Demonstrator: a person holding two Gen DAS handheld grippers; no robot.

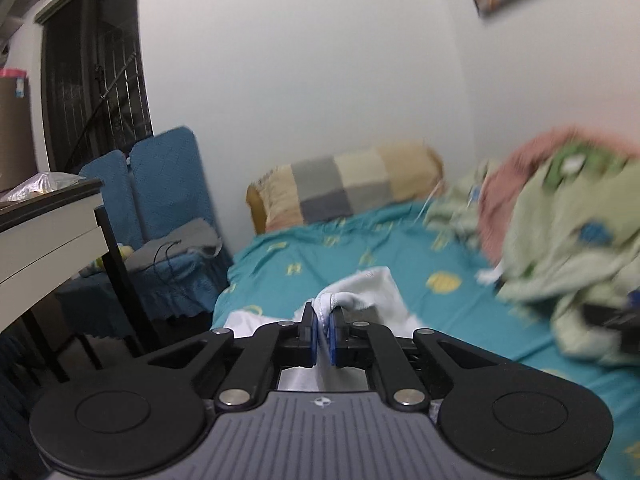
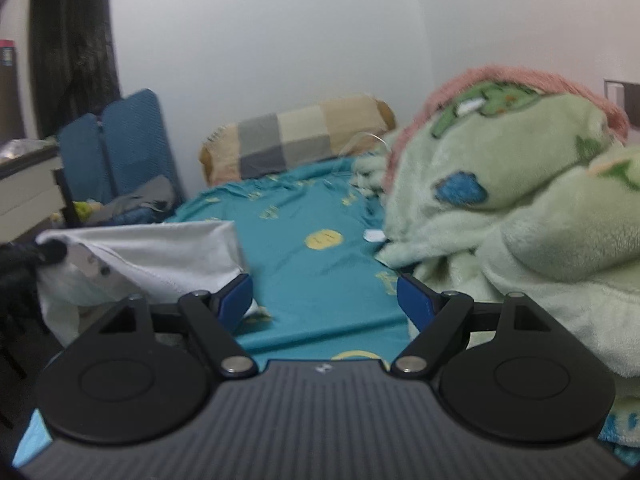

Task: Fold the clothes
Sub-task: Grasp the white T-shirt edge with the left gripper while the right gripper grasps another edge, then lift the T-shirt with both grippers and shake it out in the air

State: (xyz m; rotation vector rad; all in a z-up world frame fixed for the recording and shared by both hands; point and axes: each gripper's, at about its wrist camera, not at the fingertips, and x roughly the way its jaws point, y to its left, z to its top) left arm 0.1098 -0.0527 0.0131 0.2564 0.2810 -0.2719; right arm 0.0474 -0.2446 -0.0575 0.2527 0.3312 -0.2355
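Left gripper [image 1: 323, 326]: 2 blue pads pressed together on a bunched hem of the white garment [image 1: 360, 292], which drapes over the left edge of the bed [image 1: 304, 256]. Right gripper [image 2: 324, 300]: fingers spread wide, nothing between them, above the teal sheet. Garment [image 2: 160, 256] sits left of it. Green fleece blanket [image 2: 520, 220] heaped along the right edge. Checked pillow [image 2: 296, 140] at the far end.

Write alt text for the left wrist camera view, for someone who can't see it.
The left gripper is shut on an edge of a white garment held above a teal bed sheet. A green fleece blanket is heaped to the right, and a checked pillow lies against the far wall.
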